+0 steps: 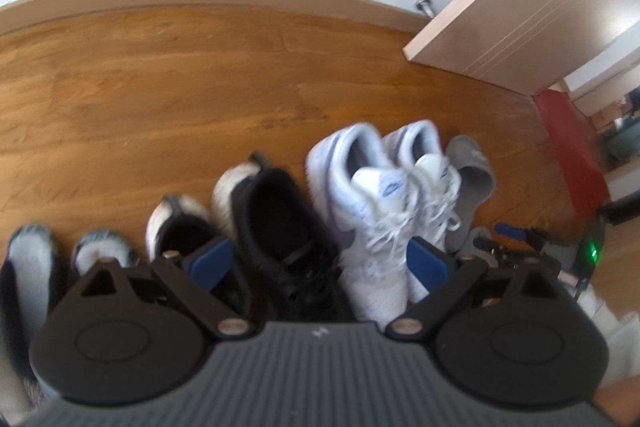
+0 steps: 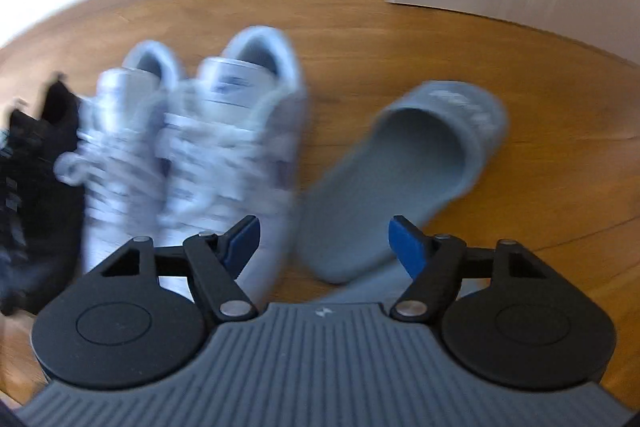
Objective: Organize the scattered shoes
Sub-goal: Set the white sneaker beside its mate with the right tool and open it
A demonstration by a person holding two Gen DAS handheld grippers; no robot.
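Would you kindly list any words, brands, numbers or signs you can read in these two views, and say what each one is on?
None can be read as text.
White sneakers: blue mark on each tongue label, too blurred to read.
Grey slipper: pale raised marking on the strap, too blurred to read.
Left hand-held gripper: small white emblem on the grey body, no letters.
Right hand-held gripper: the same small emblem, no letters.
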